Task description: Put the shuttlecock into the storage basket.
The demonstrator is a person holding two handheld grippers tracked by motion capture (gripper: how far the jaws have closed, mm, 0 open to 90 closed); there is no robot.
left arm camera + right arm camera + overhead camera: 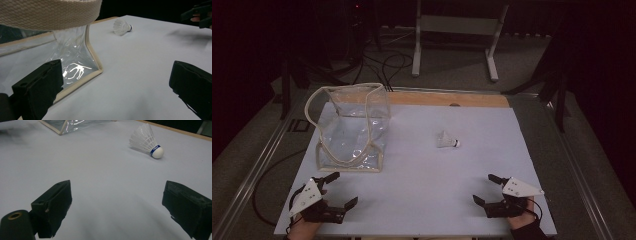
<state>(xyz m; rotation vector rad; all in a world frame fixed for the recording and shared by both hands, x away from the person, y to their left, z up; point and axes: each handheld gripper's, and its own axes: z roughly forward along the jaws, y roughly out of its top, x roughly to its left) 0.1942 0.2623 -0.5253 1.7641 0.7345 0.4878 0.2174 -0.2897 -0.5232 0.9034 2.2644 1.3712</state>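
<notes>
White feathered shuttlecock (447, 139) untouched ahead of wide-open, empty right claw (487, 189); clear plastic tote bag (352, 127) ahead of wide-open, empty left claw (341, 189); grasp pending.

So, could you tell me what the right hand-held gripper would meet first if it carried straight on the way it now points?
Probably the shuttlecock. The right hand-held gripper is open, with bare table ahead of it; the shuttlecock lies slightly to the right of its line, so it might just pass it by.

A white feathered shuttlecock (147, 141) with a blue-banded cork lies on its side, well ahead of the right gripper's (117, 205) wide-apart fingers (53, 202), untouched.
</notes>
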